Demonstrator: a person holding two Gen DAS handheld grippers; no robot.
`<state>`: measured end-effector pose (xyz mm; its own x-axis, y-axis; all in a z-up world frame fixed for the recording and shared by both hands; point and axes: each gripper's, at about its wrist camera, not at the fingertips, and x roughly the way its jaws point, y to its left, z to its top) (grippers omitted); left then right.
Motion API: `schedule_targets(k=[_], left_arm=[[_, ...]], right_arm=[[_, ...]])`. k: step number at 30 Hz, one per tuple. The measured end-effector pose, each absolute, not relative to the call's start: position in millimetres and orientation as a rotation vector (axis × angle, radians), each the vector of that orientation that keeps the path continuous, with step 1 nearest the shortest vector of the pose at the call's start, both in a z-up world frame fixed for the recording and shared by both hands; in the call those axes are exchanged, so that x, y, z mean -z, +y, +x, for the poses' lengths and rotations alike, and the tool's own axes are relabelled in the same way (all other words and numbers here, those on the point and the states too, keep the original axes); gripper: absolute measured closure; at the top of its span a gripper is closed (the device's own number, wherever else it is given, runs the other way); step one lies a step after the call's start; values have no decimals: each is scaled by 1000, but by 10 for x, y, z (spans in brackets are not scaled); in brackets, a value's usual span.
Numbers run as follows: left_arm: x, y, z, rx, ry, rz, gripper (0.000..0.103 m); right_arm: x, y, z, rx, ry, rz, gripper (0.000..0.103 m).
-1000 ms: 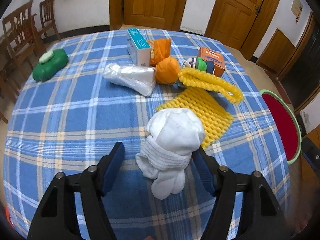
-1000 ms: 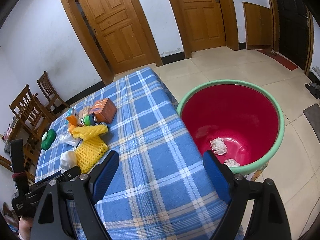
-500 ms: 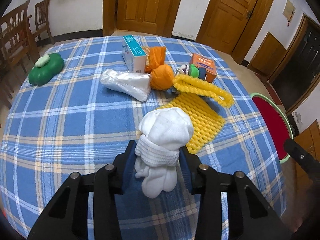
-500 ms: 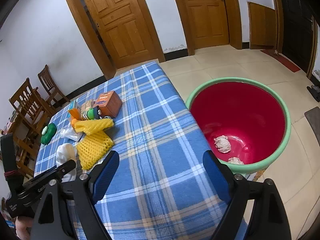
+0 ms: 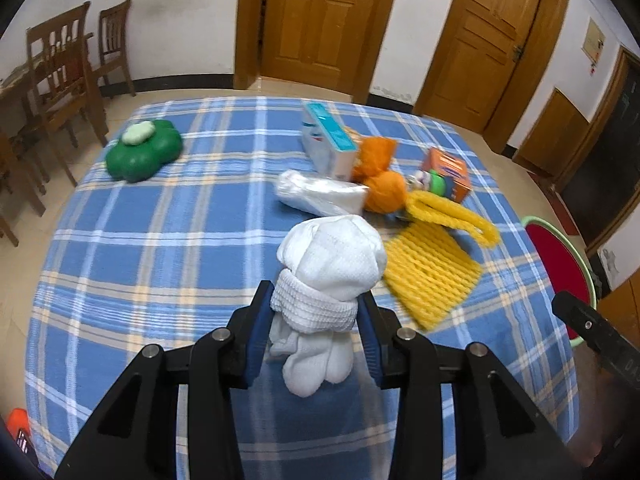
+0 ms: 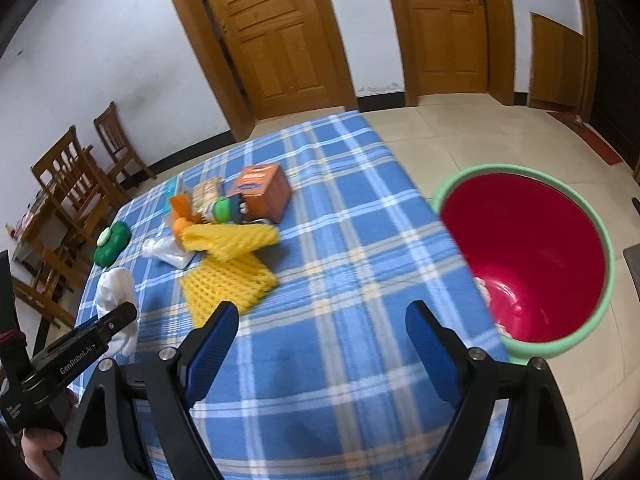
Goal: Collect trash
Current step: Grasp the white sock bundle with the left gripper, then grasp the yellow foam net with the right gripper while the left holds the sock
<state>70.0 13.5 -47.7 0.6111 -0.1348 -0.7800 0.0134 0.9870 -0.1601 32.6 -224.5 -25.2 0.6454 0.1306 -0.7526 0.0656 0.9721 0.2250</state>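
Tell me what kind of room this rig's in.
Most likely a home dining or living room: panelled wooden doors, wooden dining chairs along the wall, and a table under a blue plaid cloth with a red basin on the tiled floor beside it.

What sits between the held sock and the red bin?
In the right wrist view, only the yellow foam net and bare tablecloth lie between the sock and the bin.

Your left tongs have just been closing and now pinch the white sock bundle at its ribbed cuff, where a second ago they stood wide around it. Your right tongs have swung toward the tabletop, bucket now at the right.
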Motion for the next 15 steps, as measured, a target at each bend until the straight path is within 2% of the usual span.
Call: schedule_targets(k=[12,15], left_arm=[[510,536,701,-15,896,-184,62],[533,600,718,-27,898,-196,62]], right_arm=[[472,-1760,706,-116,933,154,16],[536,-1690,787,-120,945,141,20]])
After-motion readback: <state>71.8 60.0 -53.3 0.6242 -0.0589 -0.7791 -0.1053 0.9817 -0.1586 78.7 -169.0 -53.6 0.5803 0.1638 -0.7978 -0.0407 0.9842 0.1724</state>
